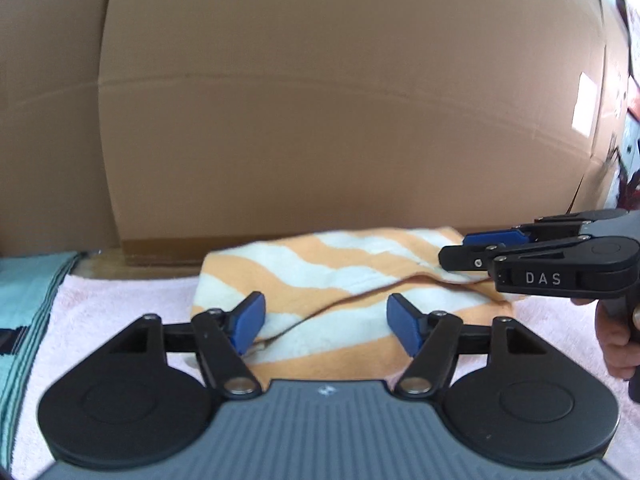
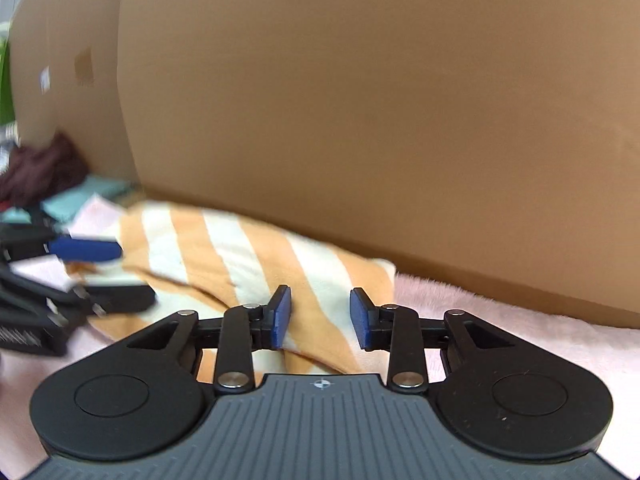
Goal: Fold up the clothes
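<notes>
**Striped cloth: fold partly made, both jaws open**

Striped cloth [image 1: 320,280], orange and white, lies on the pink fleece covering [image 1: 120,304] of the surface, close against the cardboard box [image 1: 320,100]. An upper layer already lies over a lower one, its edge running diagonally, so at least one fold appears done. The bundle looks loose and uneven; judged from this, further folding and squaring remain.

Left gripper [image 1: 324,320]: jaws wide open over the near edge, holding nothing. Right gripper [image 2: 320,318]: jaws open, moderately spread, empty, just above the cloth's right end. A teal textile [image 1: 24,288] lies at far left.
</notes>
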A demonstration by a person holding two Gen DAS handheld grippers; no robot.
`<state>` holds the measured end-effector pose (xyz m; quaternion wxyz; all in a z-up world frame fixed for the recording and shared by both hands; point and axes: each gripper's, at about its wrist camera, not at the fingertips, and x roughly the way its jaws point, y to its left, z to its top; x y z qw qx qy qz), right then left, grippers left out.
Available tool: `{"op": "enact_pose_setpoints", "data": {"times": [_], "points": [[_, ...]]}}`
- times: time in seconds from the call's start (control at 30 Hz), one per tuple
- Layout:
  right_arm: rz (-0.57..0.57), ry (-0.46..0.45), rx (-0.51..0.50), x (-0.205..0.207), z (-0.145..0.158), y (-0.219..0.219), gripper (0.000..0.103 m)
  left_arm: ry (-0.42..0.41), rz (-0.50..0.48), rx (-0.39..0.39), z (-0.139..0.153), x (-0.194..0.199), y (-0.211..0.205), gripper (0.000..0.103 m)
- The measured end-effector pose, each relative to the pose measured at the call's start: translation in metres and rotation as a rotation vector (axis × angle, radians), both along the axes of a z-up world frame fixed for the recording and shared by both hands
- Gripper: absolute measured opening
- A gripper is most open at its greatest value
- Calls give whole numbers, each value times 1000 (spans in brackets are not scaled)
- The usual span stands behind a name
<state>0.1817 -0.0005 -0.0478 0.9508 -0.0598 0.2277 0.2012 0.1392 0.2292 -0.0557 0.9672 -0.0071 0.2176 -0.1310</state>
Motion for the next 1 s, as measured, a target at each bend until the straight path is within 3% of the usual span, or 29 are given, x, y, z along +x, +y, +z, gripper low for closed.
{"op": "enact_pose_setpoints", "data": {"times": [0.03, 0.1, 0.13, 0.23, 0.4, 0.47, 0.57, 0.7, 0.77, 1.0], "points": [[2, 6, 5, -1, 0, 3, 34, -7, -1, 4, 0, 0, -1, 83], [3, 48, -9, 1, -12, 10, 34, 17, -4, 38, -5, 4, -3, 79], [-2, 26, -21, 0, -16, 14, 34, 24, -4, 42, -7, 6, -3, 79], [-51, 35, -4, -9, -9, 16, 34, 12, 2, 37, -9, 7, 1, 80], [-132, 32, 119, -62, 9, -13, 61, -13, 56, 102, -9, -1, -18, 91], [-147, 32, 126, -85, 4, -20, 64, 27, 108, 97, -4, -2, -23, 92], [-167, 47, 101, -108, -4, -22, 68, 54, 206, 82, 12, -25, -30, 101], [-224, 90, 78, -123, -12, -21, 73, 42, 313, 129, 26, -61, -46, 102], [-235, 99, 88, -132, -12, -22, 75, 38, 332, 155, 29, -76, -54, 102], [-245, 101, 112, -157, 0, -19, 91, 74, 370, 125, 34, -112, -63, 102]]}}
